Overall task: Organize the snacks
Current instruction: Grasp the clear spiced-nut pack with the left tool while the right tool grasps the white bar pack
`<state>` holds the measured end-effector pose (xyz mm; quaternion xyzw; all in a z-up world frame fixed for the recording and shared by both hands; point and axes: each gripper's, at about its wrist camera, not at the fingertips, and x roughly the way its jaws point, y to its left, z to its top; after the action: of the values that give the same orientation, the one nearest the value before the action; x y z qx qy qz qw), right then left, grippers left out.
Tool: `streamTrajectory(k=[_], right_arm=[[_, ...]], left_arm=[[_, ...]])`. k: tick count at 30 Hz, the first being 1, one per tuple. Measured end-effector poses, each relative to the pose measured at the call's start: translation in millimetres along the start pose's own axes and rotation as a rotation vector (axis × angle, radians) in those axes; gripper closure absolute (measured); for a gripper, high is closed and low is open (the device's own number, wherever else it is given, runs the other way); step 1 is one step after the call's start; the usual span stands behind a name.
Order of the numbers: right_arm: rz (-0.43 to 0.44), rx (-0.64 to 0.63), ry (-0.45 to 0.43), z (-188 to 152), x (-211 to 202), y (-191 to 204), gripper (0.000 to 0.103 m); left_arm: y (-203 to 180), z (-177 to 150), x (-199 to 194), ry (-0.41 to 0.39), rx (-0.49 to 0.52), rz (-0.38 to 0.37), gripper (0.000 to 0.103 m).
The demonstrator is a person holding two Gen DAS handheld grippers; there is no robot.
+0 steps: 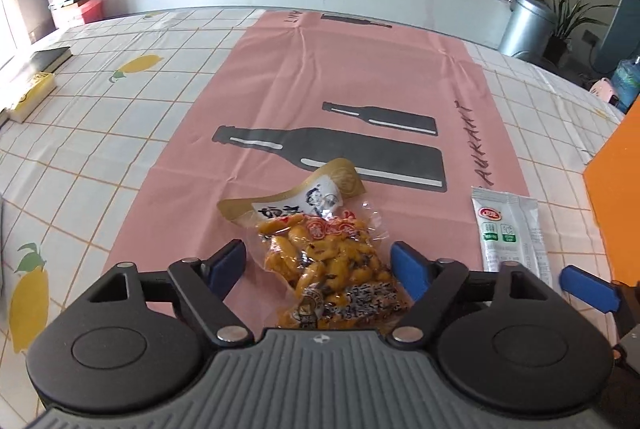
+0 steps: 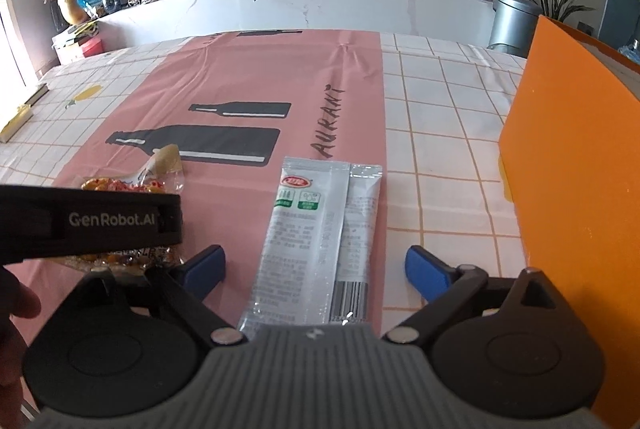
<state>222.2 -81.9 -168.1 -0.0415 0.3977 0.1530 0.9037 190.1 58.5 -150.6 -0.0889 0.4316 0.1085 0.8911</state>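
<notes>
A clear packet of yellow snacks (image 1: 328,261) lies on the pink cloth (image 1: 320,89). My left gripper (image 1: 320,263) is open, one finger on each side of the packet. A long silver-white packet (image 2: 312,229) lies at the cloth's right edge; it also shows in the left wrist view (image 1: 508,229). My right gripper (image 2: 316,267) is open, its fingers on either side of that packet's near end. The yellow snack packet (image 2: 132,185) shows partly behind the left gripper's body (image 2: 92,221).
An orange box (image 2: 572,169) stands on the right of the table, close to my right gripper; it also shows in the left wrist view (image 1: 616,197). A checked tablecloth (image 1: 100,129) covers the table. Books (image 1: 36,89) lie at the far left edge.
</notes>
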Motion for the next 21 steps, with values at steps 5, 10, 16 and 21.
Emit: streamTrajectory(k=[5,10,16,21], right_arm=[[0.001,-0.022,-0.018,-1,-1,3,0.017],[0.009,-0.041,-0.034,-1,-5,8,0.037],[-0.002,-0.047,-0.042,0,-8,9,0.055],[-0.010,-0.041,-0.043,1,-11,7,0.056]], left_arm=[[4,-3,-4,-0.026,0.009,-0.051,0.038],[12,-1,-6,-0.019,-0.017,-0.090,0.044],[16,3,-8,0.000,-0.034,-0.111,0.055],[11,5,-19,-0.024,-0.013,-0.114,0.056]])
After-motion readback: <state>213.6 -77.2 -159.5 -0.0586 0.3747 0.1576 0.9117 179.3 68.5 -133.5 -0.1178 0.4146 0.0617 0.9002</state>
